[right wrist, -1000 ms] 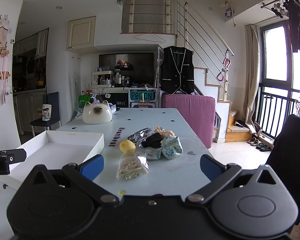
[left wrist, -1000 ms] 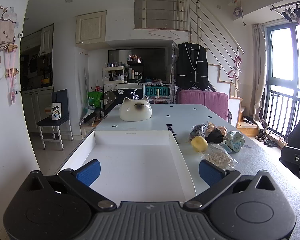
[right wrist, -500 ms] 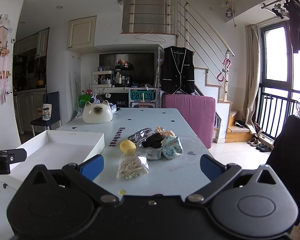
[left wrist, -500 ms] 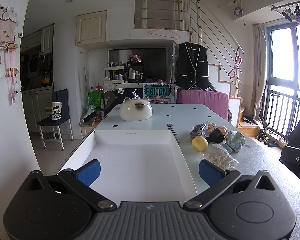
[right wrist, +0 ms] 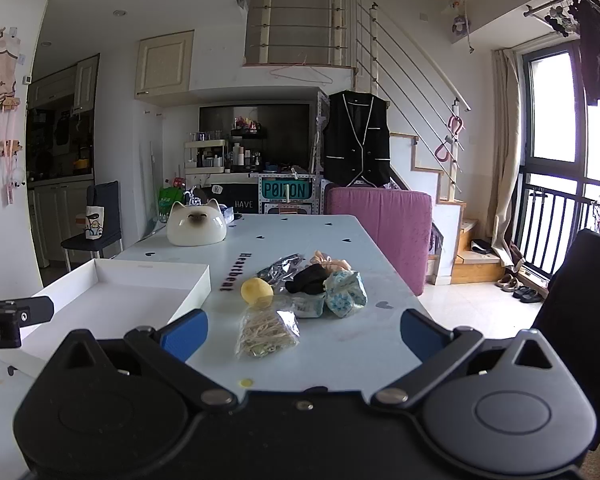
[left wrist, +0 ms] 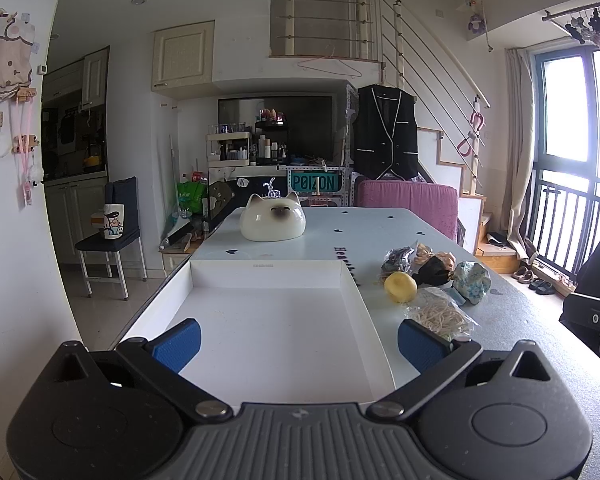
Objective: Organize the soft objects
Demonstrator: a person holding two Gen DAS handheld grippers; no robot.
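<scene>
A shallow white tray [left wrist: 268,270] lies on the pale table, also in the right wrist view [right wrist: 152,270]. To its right is a heap of soft things: a yellow ball [left wrist: 400,287] [right wrist: 256,291], a clear bag of pale strands [left wrist: 440,316] [right wrist: 266,332], a black cloth [right wrist: 310,280], a blue-patterned bundle [right wrist: 346,294] [left wrist: 472,282], a dark foil bag [right wrist: 280,270]. My left gripper [left wrist: 298,342] is open and empty over the tray's near end. My right gripper [right wrist: 302,330] is open and empty, just short of the strand bag.
A white cat-shaped ceramic [left wrist: 272,222] stands at the table's far end. A pink chair back [right wrist: 380,216] is beyond the table, a black chair [right wrist: 580,288] at the right. My left gripper's side shows in the right wrist view [right wrist: 4,318].
</scene>
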